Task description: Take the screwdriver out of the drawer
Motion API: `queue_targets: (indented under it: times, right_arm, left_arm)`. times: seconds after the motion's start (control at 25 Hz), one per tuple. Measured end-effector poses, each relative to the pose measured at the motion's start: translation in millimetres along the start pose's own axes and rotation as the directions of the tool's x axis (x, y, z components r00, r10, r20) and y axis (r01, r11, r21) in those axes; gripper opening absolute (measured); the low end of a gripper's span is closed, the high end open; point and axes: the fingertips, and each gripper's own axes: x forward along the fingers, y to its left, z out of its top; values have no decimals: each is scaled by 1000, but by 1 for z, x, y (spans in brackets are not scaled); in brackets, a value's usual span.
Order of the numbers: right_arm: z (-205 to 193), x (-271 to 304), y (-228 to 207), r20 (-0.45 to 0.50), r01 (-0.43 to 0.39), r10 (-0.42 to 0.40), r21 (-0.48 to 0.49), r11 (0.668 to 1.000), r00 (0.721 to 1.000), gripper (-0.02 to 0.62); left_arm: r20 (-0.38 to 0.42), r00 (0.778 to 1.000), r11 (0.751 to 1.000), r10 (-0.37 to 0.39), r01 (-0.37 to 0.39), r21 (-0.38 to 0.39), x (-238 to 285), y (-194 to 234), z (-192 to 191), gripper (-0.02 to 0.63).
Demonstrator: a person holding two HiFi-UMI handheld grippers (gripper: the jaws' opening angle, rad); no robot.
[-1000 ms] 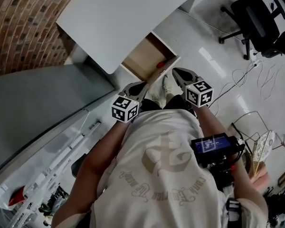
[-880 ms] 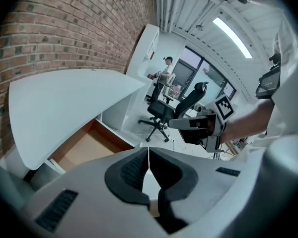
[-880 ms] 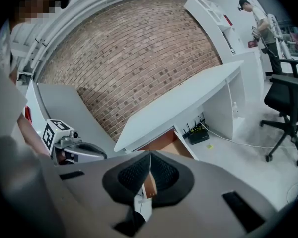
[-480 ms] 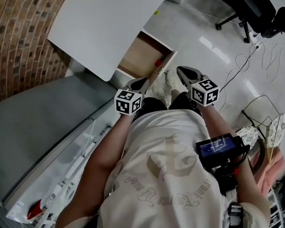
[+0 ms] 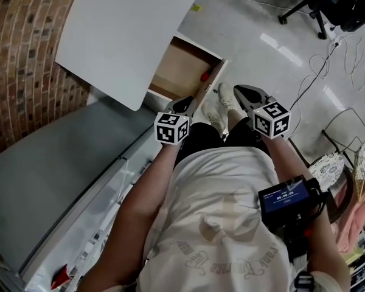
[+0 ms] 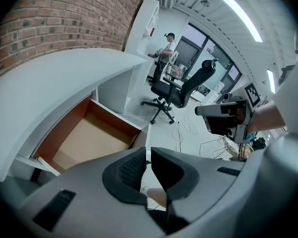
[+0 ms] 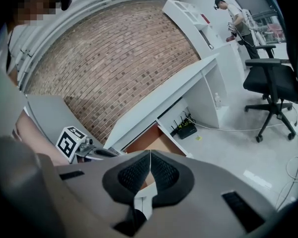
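The drawer (image 5: pixel 181 70) under the white desk top (image 5: pixel 125 29) stands pulled out, its pale wooden floor showing. A small red thing (image 5: pixel 204 76), which looks like the screwdriver's handle, lies at the drawer's near right corner against the front panel. My left gripper (image 5: pixel 184 104) is shut and empty, just in front of that front panel. To the right, over the floor beside the drawer, my right gripper (image 5: pixel 238 92) is also shut and empty. In the left gripper view the drawer (image 6: pixel 92 133) lies beyond the shut jaws; the red handle is hidden there.
A brick wall (image 5: pixel 18 53) runs along the left, with a grey surface (image 5: pixel 48 181) below it. Black office chairs (image 5: pixel 328 2) and loose cables (image 5: pixel 331 72) are on the white floor at right. The person's shoes (image 5: pixel 218 109) are below the drawer front.
Both grippers have sunk and moved in toward the drawer front. Both stay shut and empty.
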Motion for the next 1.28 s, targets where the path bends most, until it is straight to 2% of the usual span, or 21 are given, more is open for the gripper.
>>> queue_targets:
  times: [0.04, 0.16, 0.32, 0.48, 0.68, 0.84, 0.92, 1.2, 1.28]
  right_arm:
    - [-1, -2, -6, 4, 9, -9, 10, 1000, 1000, 23]
    - [-3, -4, -25, 11, 29, -30, 28, 999, 1000, 23]
    - [-7, -3, -40, 4, 38, -38, 29, 999, 999, 23]
    - [-9, 5, -43, -4, 29, -29, 26, 999, 1000, 23]
    - [-14, 11, -49, -15, 16, -16, 45, 999, 1000, 23]
    - [-19, 18, -54, -31, 8, -6, 50, 999, 1000, 23]
    - [-22, 20, -61, -36, 11, -10, 54, 998, 999, 23]
    - [-31, 25, -85, -56, 30, -26, 68, 997, 998, 23]
    - [-33, 26, -90, -57, 33, -29, 74, 997, 998, 23]
  left_arm:
    - [-5, 1000, 1000, 4, -4, -11, 3, 2, -2, 26]
    - [-12, 1000, 999, 19, -19, -50, 15, 9, -3, 98]
    - [-33, 999, 998, 36, -37, -57, 30, 16, -7, 124]
    - [-42, 999, 998, 3, -6, -68, 43, 19, -5, 155]
    - [-77, 996, 999, -43, 41, -27, 68, 18, 4, 193]
    - [-58, 996, 998, -65, 65, 2, 79, 19, 21, 213]
    - [-48, 996, 998, -69, 70, 8, 87, 20, 28, 254]
    - [-65, 997, 998, -45, 47, 34, 115, 37, 26, 255]
    - [-72, 997, 998, -40, 43, 39, 122, 43, 24, 236]
